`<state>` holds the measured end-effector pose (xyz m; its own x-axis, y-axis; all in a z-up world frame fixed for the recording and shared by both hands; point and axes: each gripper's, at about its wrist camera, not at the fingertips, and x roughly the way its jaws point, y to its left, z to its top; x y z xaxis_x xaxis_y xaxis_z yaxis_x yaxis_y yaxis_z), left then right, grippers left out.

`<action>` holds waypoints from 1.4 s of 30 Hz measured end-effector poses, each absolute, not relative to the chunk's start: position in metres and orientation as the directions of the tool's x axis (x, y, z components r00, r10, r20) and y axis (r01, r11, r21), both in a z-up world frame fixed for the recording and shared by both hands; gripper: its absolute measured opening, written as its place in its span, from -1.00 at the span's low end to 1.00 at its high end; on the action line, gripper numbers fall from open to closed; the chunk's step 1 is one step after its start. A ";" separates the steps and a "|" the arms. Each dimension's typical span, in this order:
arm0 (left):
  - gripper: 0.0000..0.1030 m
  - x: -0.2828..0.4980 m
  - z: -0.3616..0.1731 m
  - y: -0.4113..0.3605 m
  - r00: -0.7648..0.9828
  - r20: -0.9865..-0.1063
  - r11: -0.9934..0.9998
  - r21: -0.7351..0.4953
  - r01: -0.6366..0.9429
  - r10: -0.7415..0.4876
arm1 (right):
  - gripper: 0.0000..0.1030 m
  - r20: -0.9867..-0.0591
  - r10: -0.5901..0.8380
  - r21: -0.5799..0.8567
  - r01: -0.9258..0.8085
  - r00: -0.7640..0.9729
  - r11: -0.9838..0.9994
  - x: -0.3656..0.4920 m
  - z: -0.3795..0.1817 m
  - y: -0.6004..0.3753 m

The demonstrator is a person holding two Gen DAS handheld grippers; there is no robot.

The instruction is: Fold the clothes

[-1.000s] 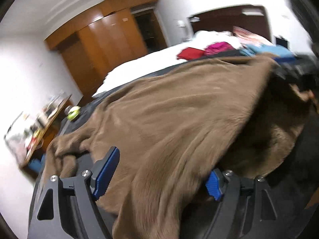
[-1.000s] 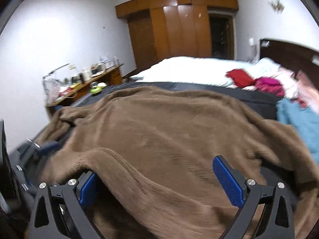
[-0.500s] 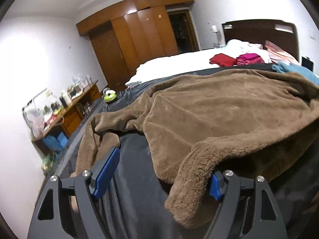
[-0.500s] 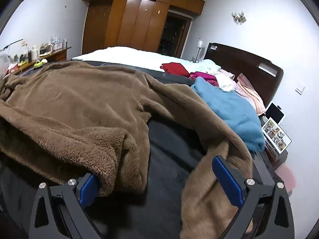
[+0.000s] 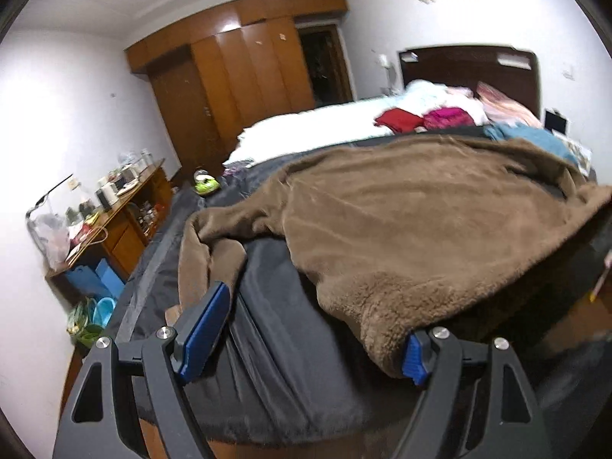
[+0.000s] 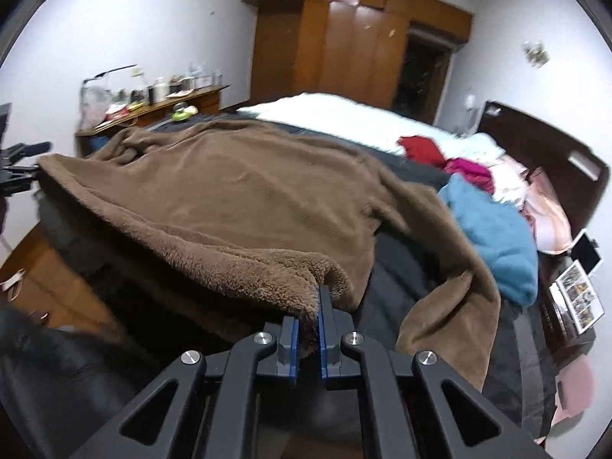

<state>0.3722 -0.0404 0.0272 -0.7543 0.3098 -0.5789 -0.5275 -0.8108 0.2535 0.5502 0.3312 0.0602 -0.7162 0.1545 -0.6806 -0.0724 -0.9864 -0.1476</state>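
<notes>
Since earlier, right gripper (image 6: 306,338) has clenched one brown fleece garment (image 6: 237,191)'s hem; left gripper (image 5: 306,338) gapes, its right pad half buried under fleece.

both views are lit by indoor room light from above, bright on the white walls (image 5: 69,107) and ceiling, where it nearly washes out. glare streaks shine on the glossy wardrobe doors (image 6: 355,42). the brown fleece garment (image 5: 420,222) is evenly lit, with deep shadow under its lifted hem and along the dark bed cover (image 5: 275,344). fisheye distortion bends the walls and headboard (image 6: 535,141), and black vignette fills the corners. motion blur softens the far clothes pile (image 5: 443,114) and the wall lamp (image 6: 535,53); the near fingers (image 6: 290,340) look sharper.
</notes>
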 end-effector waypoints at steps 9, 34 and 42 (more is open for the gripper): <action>0.60 0.396 -0.057 -0.032 -0.647 -0.725 -0.532 0.462 -0.710 0.235 | -0.81 -0.808 0.099 -0.140 0.026 -0.581 -0.990 0.559 0.015 0.314; 0.71 0.320 -0.055 0.046 -0.542 -0.768 -0.609 0.257 -0.750 0.343 | 0.71 -0.856 -0.044 0.047 0.007 -0.515 -0.999 0.447 -0.014 0.328; 0.72 0.314 -0.065 0.005 -0.430 -0.839 -0.665 0.114 -0.738 0.334 | 0.75 -0.890 -0.044 -0.002 0.101 -0.453 -0.995 0.471 -0.024 0.333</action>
<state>0.3141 0.0052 -0.0655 -0.4299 0.3339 -0.8389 -0.7383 -0.6649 0.1137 0.4706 0.3332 -0.0240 -0.4529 -0.0445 -0.8905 0.1007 -0.9949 -0.0015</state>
